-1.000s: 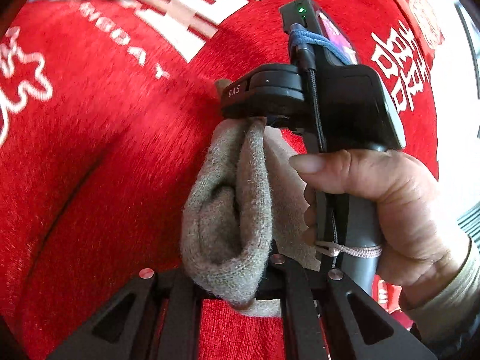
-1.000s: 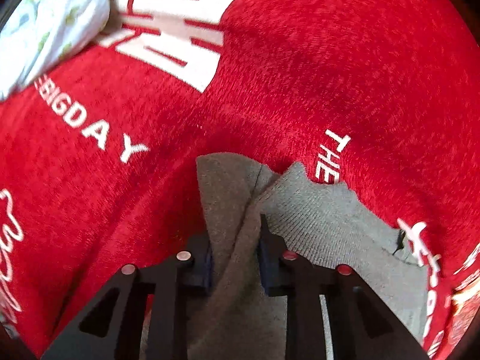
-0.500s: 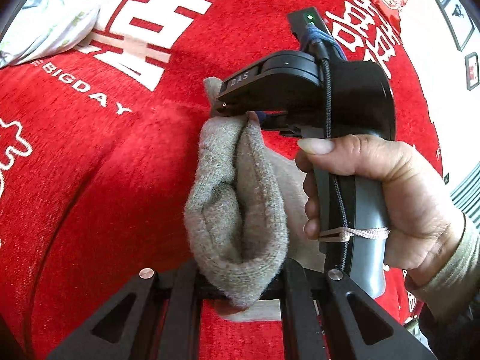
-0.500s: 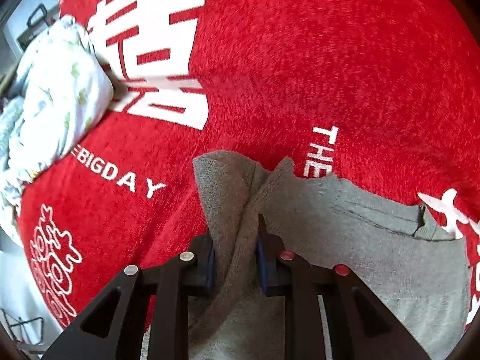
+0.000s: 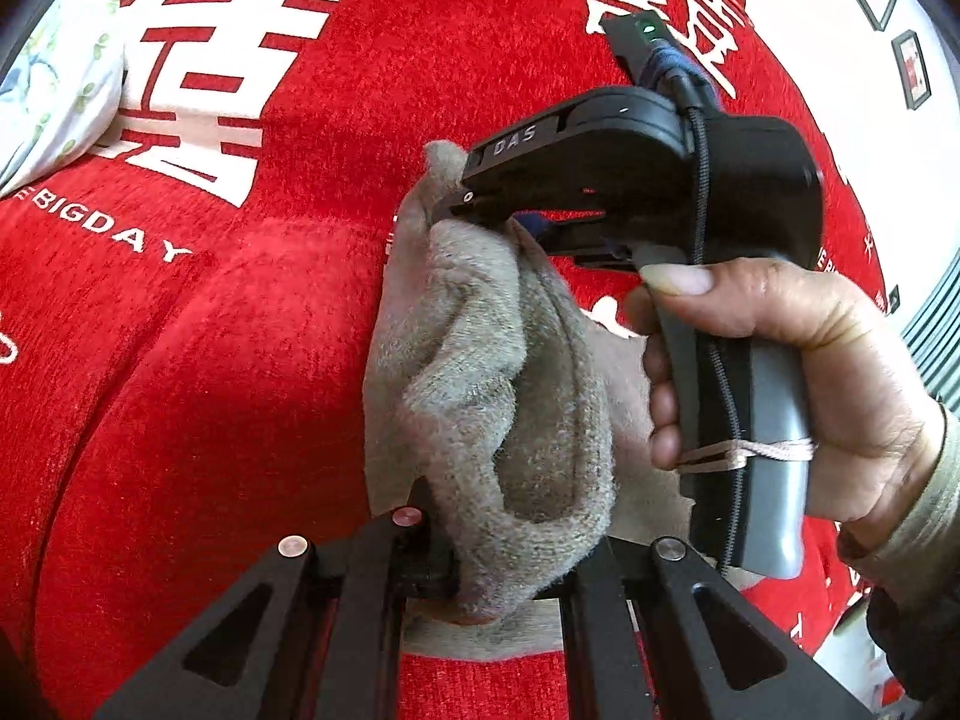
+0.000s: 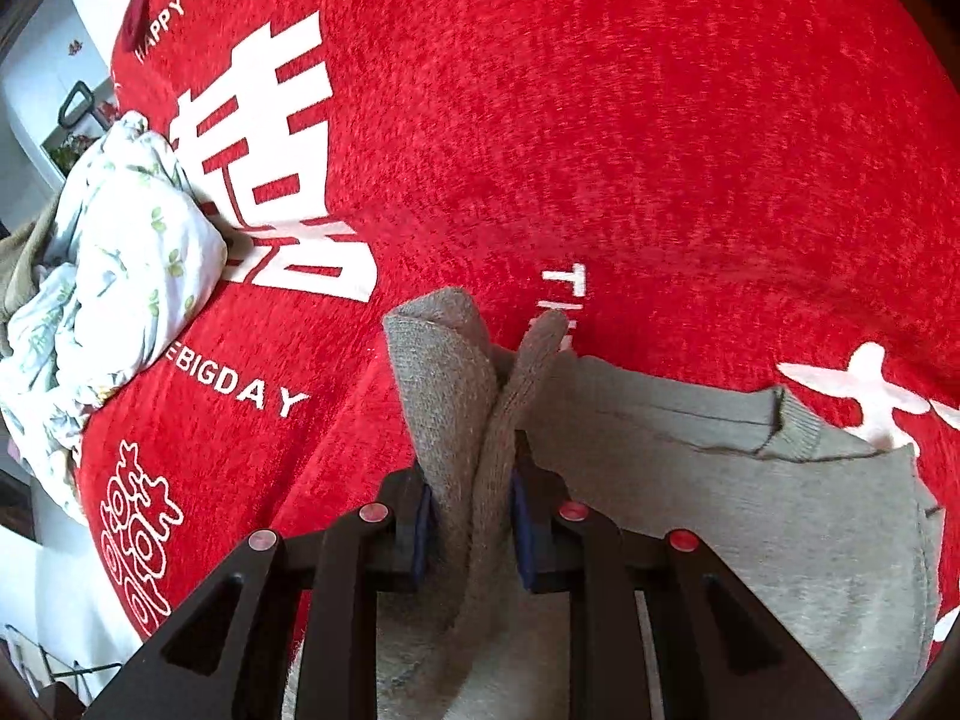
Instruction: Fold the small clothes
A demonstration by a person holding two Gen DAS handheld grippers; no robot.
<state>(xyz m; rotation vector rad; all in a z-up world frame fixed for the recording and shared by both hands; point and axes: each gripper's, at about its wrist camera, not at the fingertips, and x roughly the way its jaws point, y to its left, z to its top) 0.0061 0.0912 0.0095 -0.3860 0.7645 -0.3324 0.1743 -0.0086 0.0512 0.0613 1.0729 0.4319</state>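
- Grey knit garment (image 6: 750, 516) lies on red blanket (image 6: 600, 150) with white lettering, one edge bunched and lifted.
- Right gripper (image 6: 471, 531) clamped on that raised fold; blue pads (image 6: 423, 534) press cloth from both sides.
- Left gripper (image 5: 492, 564) pinches a rolled wad of the same garment (image 5: 498, 390).
- Right hand (image 5: 810, 384) wraps the right gripper's handle in the left view.
- Floral white bedding (image 6: 120, 252) heaped at the blanket's left edge.

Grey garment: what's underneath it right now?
Under the grey garment lies the red printed blanket. Both grippers, left and right, pinch its bunched edge; whatever the spread part covers is hidden.
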